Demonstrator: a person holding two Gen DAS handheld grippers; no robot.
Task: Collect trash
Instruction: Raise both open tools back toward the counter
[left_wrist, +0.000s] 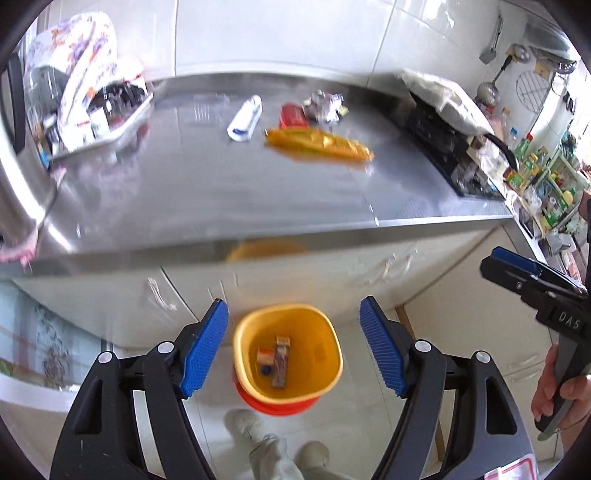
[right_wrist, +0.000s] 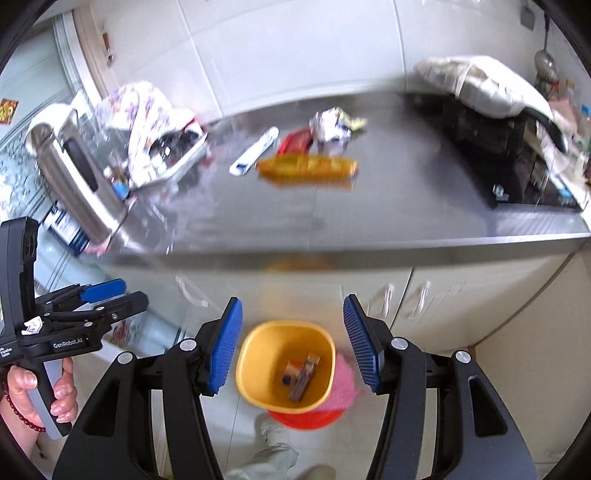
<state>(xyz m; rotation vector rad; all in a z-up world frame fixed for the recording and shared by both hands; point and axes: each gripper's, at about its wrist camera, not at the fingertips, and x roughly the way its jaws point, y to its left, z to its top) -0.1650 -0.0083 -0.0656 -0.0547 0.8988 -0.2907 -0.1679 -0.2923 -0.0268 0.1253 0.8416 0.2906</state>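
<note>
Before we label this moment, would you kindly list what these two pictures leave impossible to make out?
- Small items inside the yellow plastic bin: too small and blurred to identify in both views.
- Crumpled silvery wrapper on the steel counter: printing lost to motion blur, right wrist view.
- Contents of the tray under the floral cloth: covered by the cloth, left wrist view.
- Red base under the bin: mostly hidden by the bin.
</note>
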